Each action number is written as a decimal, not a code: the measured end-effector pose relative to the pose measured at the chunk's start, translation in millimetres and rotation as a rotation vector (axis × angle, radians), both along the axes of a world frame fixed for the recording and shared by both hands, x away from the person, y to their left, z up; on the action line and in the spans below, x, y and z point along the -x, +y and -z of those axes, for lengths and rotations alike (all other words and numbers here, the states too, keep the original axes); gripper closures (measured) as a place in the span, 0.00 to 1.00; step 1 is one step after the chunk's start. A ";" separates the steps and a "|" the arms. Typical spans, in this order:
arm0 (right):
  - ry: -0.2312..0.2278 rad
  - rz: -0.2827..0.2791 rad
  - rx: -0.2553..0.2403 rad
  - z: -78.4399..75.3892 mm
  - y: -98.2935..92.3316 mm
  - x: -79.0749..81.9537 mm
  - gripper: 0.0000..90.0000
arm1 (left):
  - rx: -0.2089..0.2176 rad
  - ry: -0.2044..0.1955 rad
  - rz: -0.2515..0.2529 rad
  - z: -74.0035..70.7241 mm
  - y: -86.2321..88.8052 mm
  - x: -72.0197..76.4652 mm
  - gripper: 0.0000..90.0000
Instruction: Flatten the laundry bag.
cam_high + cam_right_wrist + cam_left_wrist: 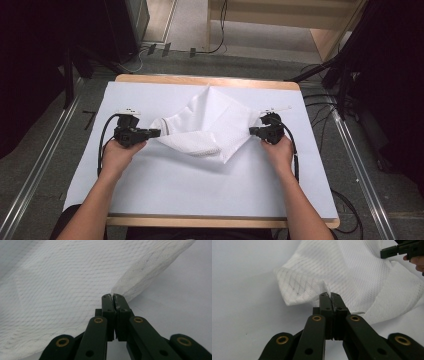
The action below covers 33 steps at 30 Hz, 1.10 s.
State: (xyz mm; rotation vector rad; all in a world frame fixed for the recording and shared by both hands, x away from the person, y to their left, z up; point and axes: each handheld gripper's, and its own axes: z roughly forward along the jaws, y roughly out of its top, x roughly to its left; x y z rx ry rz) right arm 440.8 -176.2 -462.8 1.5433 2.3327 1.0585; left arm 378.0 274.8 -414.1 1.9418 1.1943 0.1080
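A white mesh cloth (210,125) lies crumpled and partly folded on the white table cover (150,190), stretched between my two grippers. My left gripper (156,133) pinches its left corner, and in the left gripper view the jaws (329,296) press together on the cloth's edge (312,285). On the opposite side my right gripper (252,131) grips the right corner. The right gripper view has its jaws (113,297) shut on a fold of the mesh cloth (62,290). The right gripper (387,252) also appears far off in the left gripper view.
The table's wooden rim (200,80) runs along the back, with grey floor and cables (320,105) beyond. Black stands (345,85) flank the table at both sides. Bare white cover spreads in front of the cloth.
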 end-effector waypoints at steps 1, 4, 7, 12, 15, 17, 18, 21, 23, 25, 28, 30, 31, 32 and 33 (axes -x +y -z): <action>0.002 0.001 0.001 0.6 -1.0 1.5 1.00 | -0.005 0.003 -0.007 0.6 0.8 0.1 1.00; 0.009 0.000 0.002 1.9 -0.3 4.2 1.00 | 0.001 0.010 -0.008 3.0 3.1 -1.5 1.00; 0.007 -0.007 0.001 1.2 -0.2 5.3 0.97 | -0.001 0.016 -0.004 4.7 3.9 -2.7 1.00; -0.005 -0.007 0.002 -4.8 -2.9 10.5 0.84 | -0.006 0.012 -0.002 3.3 6.7 -0.5 0.91; -0.025 -0.009 -0.009 -10.7 -4.7 16.1 0.82 | 0.005 0.000 -0.002 1.5 12.7 1.4 0.84; -0.035 -0.013 -0.015 -14.3 -6.5 19.0 0.82 | 0.014 -0.004 -0.014 0.6 18.1 2.1 0.80; -0.037 -0.015 -0.020 -15.6 -7.1 20.2 0.82 | 0.021 -0.003 -0.020 0.2 21.0 2.5 0.79; -0.044 -0.017 -0.027 -17.9 -8.1 23.4 0.82 | 0.018 -0.008 -0.034 -1.8 28.5 4.1 0.77; -0.045 -0.027 -0.026 -18.7 -8.1 24.9 0.82 | 0.021 -0.010 -0.044 -3.4 33.2 6.0 0.75; -0.051 -0.031 -0.032 -18.4 -7.6 27.1 0.82 | 0.011 -0.021 -0.044 -5.6 37.9 8.3 0.74; -0.058 -0.044 -0.034 -16.9 -7.4 29.8 0.82 | -0.005 -0.027 -0.061 -7.2 44.3 8.3 0.72; -0.051 -0.052 -0.032 -15.8 -6.3 30.4 0.82 | -0.002 -0.014 -0.061 -5.5 45.9 4.7 0.70; -0.051 -0.051 -0.031 -15.3 -5.3 30.5 0.82 | -0.012 -0.015 -0.055 -3.8 45.6 2.2 0.70; -0.053 -0.054 -0.030 -15.0 -4.2 30.3 0.81 | -0.026 -0.004 -0.048 -2.8 44.9 -0.9 0.70; -0.057 -0.056 -0.026 -14.9 -2.9 30.3 0.81 | -0.040 -0.001 -0.044 -1.9 43.8 -4.3 0.70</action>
